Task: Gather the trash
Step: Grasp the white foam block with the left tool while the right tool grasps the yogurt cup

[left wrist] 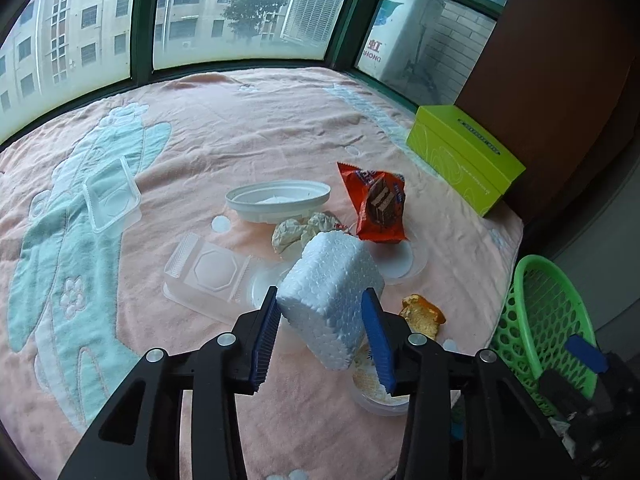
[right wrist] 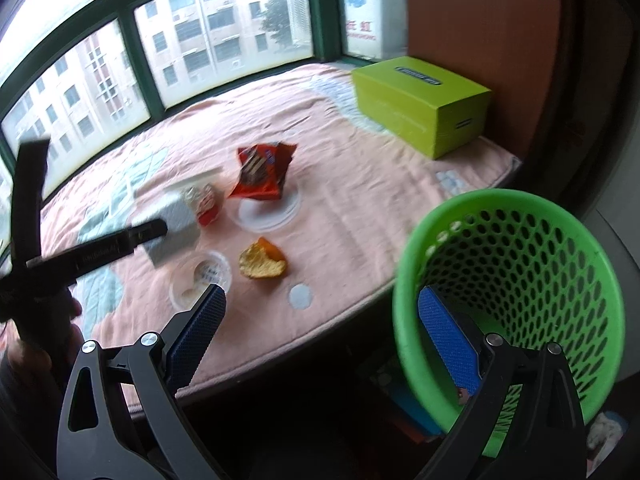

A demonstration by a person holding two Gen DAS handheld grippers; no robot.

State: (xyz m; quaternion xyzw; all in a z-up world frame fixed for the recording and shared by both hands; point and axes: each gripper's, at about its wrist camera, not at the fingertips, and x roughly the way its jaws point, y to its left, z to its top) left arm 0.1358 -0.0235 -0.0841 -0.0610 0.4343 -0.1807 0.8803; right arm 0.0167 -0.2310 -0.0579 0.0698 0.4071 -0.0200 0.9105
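My left gripper [left wrist: 320, 296] is shut on a white foam block [left wrist: 332, 280], which tilts a little above the pink towel [left wrist: 240, 128]. From the right wrist view the block [right wrist: 176, 216] shows behind the left gripper's black finger. My right gripper [right wrist: 322, 294] stands wide open at the table's front edge. Its right finger is inside the green mesh basket [right wrist: 520, 256], whose rim lies between the fingers, apart from the left pad. Loose trash on the towel: an orange snack wrapper [left wrist: 380, 204], crumpled paper [left wrist: 296, 232], an orange-yellow scrap [left wrist: 424, 314] and a round clear cup [right wrist: 200, 276].
A white oval lid [left wrist: 276, 200] and two clear plastic trays [left wrist: 112, 196] [left wrist: 208, 272] lie at left and centre. A lime-green tissue box [left wrist: 464, 152] stands at the back right by a brown wall. Windows run along the back. The basket [left wrist: 540, 320] hangs off the table's right edge.
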